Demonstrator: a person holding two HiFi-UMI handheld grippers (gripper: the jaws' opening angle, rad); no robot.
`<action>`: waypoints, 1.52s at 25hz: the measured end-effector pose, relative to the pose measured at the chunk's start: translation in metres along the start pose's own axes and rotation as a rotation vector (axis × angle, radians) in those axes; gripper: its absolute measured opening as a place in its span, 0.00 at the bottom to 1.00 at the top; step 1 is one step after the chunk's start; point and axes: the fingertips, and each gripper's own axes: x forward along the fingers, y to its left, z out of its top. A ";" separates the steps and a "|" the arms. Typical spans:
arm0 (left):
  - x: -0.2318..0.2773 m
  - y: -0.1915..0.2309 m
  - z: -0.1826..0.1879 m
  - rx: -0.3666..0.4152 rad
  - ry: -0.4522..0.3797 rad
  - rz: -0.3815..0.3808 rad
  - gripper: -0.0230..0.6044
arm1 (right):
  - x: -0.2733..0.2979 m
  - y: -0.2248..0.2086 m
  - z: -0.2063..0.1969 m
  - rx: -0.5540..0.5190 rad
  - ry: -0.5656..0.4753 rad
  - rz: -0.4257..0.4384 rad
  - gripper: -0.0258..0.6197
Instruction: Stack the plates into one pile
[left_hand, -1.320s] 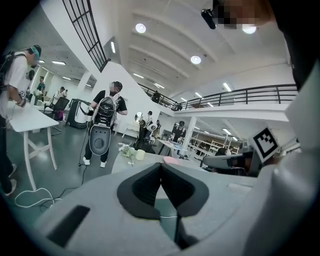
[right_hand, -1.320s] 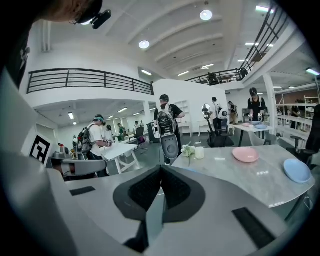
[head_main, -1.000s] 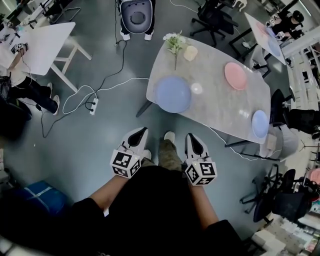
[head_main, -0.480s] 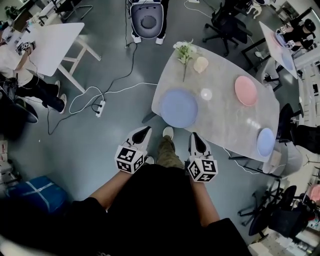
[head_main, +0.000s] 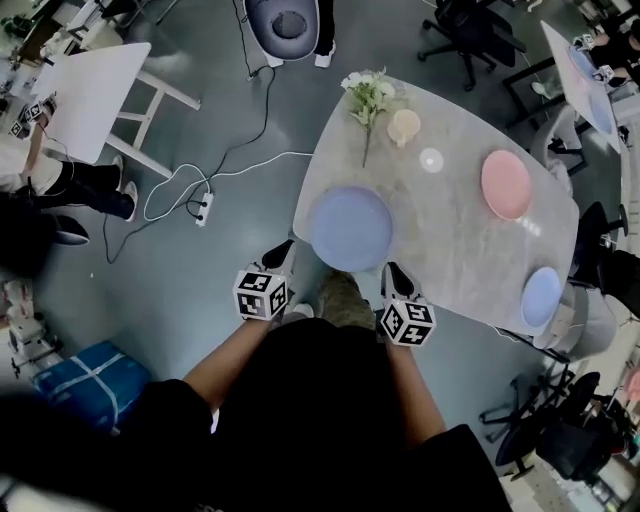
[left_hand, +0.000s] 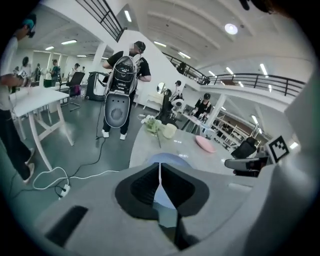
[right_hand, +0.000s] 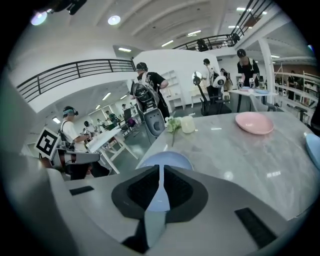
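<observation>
Grey tabletop (head_main: 450, 240) ahead: left hand-held gripper (head_main: 281, 252) and right hand-held gripper (head_main: 394, 273), both pressed together empty, should spread before pinching the near blue plate (head_main: 350, 228) by its rim.

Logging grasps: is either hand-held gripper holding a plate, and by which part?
Nothing is held. The left hand-held gripper and right hand-held gripper are both shut and empty.

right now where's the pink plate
In the head view the pink plate sits on the right side of the table, beyond the small blue plate that lies near the table's right edge.
</observation>
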 end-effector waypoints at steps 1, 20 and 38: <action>0.010 0.003 -0.002 0.012 0.020 0.013 0.07 | 0.007 -0.011 -0.004 0.012 0.014 -0.009 0.06; 0.142 0.051 -0.084 -0.060 0.365 0.153 0.23 | 0.119 -0.103 -0.072 0.168 0.302 0.000 0.18; 0.162 0.053 -0.091 -0.048 0.437 0.144 0.10 | 0.139 -0.100 -0.079 0.248 0.332 0.040 0.10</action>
